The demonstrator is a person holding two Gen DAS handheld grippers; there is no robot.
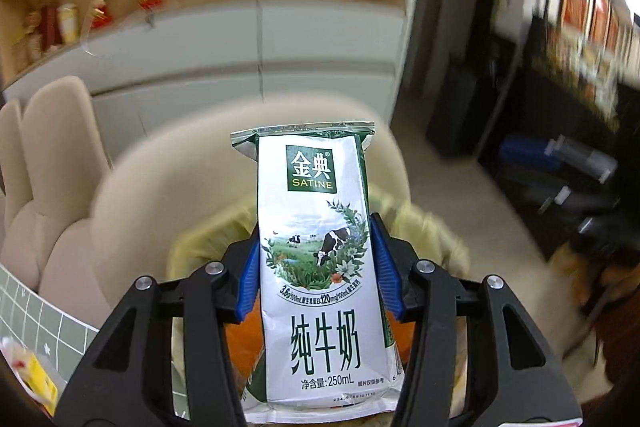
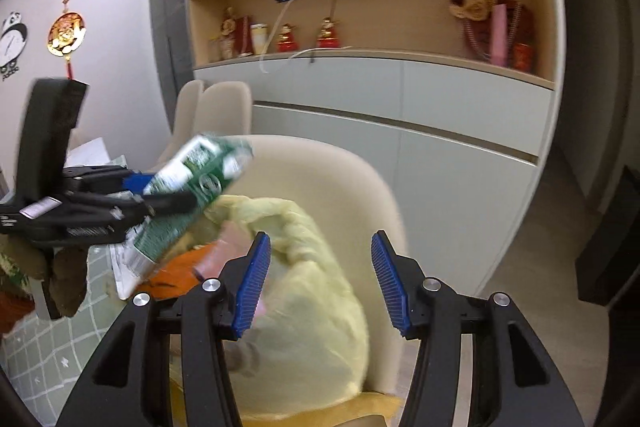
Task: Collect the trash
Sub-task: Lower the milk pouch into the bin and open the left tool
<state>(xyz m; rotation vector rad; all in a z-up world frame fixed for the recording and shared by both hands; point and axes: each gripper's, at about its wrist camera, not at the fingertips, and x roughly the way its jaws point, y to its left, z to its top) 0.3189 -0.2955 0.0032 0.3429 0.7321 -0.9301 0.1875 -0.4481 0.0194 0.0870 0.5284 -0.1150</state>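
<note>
My left gripper [image 1: 316,259] is shut on a flattened white and green milk carton [image 1: 320,267] and holds it in the air over the open mouth of a pale yellow trash bag [image 1: 420,227]. In the right wrist view the same left gripper [image 2: 160,195] comes in from the left with the carton [image 2: 188,195] tilted above the bag [image 2: 312,291]. Orange and pink trash [image 2: 180,275] lies inside the bag. My right gripper [image 2: 320,279] is open and empty, just in front of the bag.
A beige chair [image 2: 348,179] stands right behind the bag. The green gridded table mat [image 2: 48,347] is at the lower left, with a yellow pack [image 1: 36,379] on it. A cabinet wall with shelves [image 2: 400,87] is beyond.
</note>
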